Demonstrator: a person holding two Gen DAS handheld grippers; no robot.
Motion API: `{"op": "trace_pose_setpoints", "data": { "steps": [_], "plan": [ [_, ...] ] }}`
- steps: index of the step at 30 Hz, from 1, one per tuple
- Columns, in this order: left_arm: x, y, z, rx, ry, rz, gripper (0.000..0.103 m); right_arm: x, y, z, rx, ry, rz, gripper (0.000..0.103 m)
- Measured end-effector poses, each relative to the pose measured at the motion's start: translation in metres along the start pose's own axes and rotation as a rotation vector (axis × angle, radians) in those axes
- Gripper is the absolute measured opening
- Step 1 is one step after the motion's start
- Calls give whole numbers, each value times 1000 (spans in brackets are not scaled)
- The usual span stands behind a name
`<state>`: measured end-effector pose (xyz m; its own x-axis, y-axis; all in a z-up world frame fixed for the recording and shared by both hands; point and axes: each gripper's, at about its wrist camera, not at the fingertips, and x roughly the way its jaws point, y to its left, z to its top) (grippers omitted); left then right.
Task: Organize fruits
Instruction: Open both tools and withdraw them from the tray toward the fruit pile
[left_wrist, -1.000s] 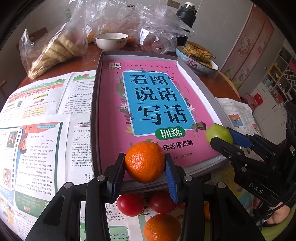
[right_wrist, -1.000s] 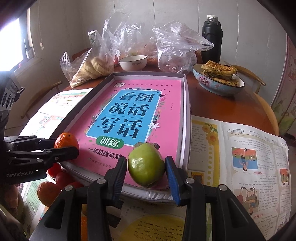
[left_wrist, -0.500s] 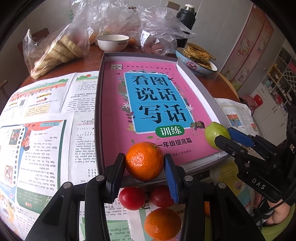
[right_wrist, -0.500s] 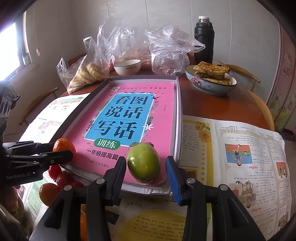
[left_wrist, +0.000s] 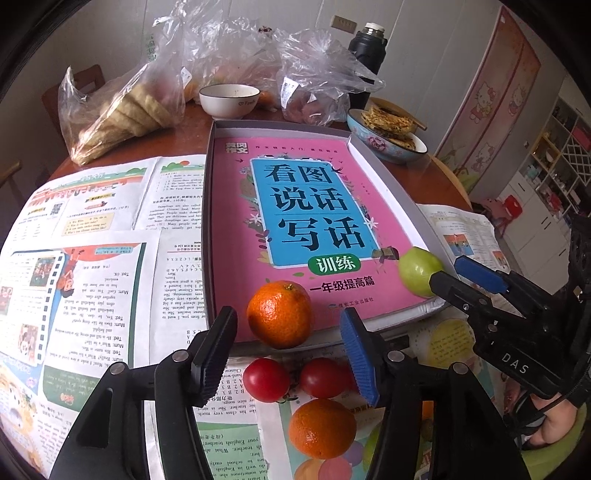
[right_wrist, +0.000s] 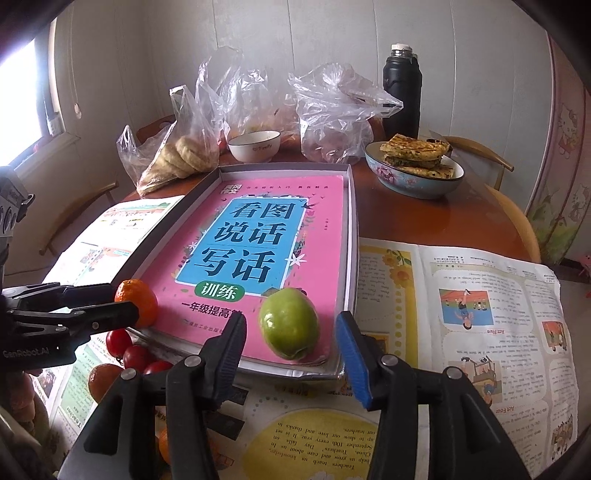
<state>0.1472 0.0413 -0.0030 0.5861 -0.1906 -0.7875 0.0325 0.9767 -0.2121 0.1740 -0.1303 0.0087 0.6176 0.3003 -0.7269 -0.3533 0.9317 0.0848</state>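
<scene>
Left wrist view: third tomato mostly hidden behind the left gripper's blue pad; a hand cut off at the lower right edge. Right wrist view: orange fruit near the table's front edge largely hidden by the gripper frame. Contents of the plastic bags at the far edge too blurred to identify.

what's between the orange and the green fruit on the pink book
Nothing: between the round orange mandarin and the green oval fruit only bare cover of the pink book shows. The right wrist view shows it best.
</scene>
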Motion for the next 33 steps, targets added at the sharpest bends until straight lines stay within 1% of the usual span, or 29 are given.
{"op": "trace_pose_setpoints", "data": {
  "steps": [2,4,6,12,16,23,27,33],
  "plan": [
    [-4,0,-2,3,-8,1,62,-3,0,-1,1,-8,1,52],
    [-8,0,-3,1,-12,-1,65,-5,0,-1,4,-15,3,55],
    [-11,1,-4,-3,-17,-6,65,-8,0,-2,7,-21,5,58],
    [-23,1,-6,-4,-40,-5,66,-16,1,-4,11,-38,12,61],
    [-33,1,-9,-7,-59,-5,72,-22,3,-6,4,-46,17,61],
    [-44,-2,-12,-2,-72,-5,73,-30,7,-8,-3,-49,39,62],
    [-49,-2,-16,-14,-74,-8,74,-34,10,-12,-11,-49,48,65],
    [-54,2,-21,-27,-71,-4,75,-41,14,-16,-18,-50,72,66]
  ]
}}
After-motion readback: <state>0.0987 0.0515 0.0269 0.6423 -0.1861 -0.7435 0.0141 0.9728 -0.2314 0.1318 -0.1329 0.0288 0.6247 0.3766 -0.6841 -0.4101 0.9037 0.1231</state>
